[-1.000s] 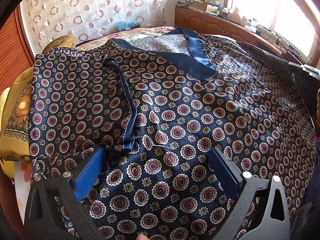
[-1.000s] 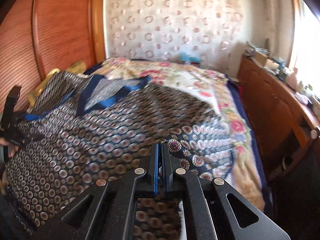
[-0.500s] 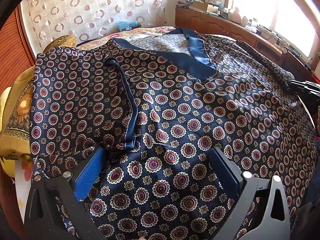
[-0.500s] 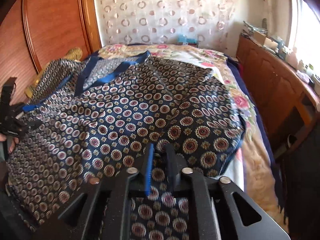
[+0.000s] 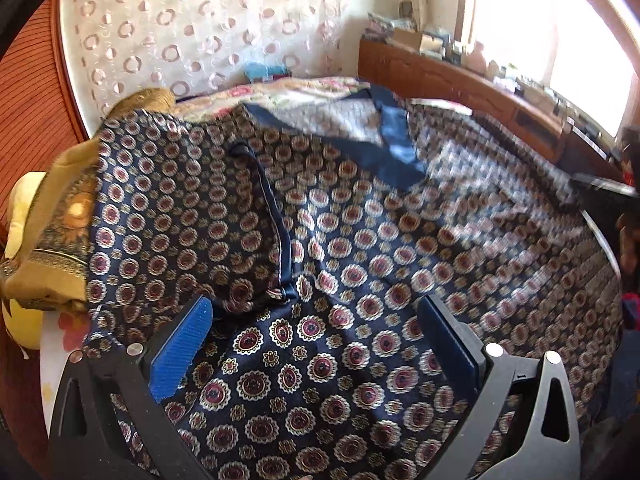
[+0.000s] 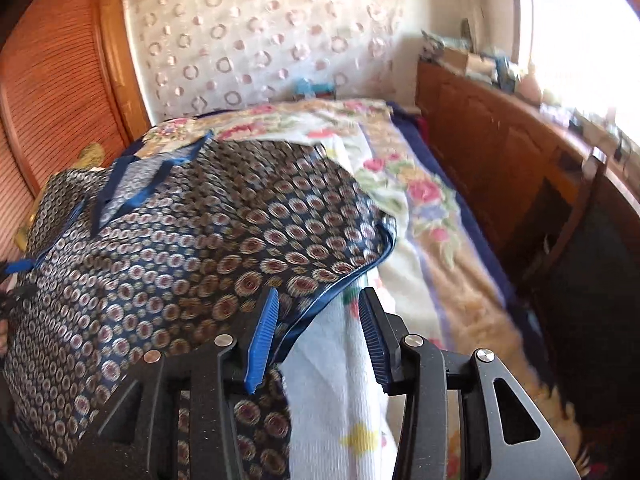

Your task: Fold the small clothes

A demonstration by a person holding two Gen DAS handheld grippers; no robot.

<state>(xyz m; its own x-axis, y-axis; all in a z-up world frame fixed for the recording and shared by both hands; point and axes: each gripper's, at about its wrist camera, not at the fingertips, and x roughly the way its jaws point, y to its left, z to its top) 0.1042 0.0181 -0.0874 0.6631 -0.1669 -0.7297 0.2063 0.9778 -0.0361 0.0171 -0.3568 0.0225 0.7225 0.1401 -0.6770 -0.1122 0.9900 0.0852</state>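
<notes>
Patterned garment (image 5: pixel 340 264) lies spread across the bed (image 6: pixel 424 248) for folding. Right tool (image 6: pixel 320 320) opening, hem between its pads, ungripped (just laid flat). Left tool (image 5: pixel 316 340) wide, empty.

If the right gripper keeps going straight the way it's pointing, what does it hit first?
Probably the floral bedspread: the right gripper, jaws opening and empty, points just past the patterned garment's blue-trimmed edge. Depth is unclear.

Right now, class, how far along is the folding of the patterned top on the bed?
Done: one side of the patterned top lies folded inward, its hem across the front. In hand: right gripper is opening, nothing pinched; left gripper open above the cloth. Left: remaining folds.
</notes>
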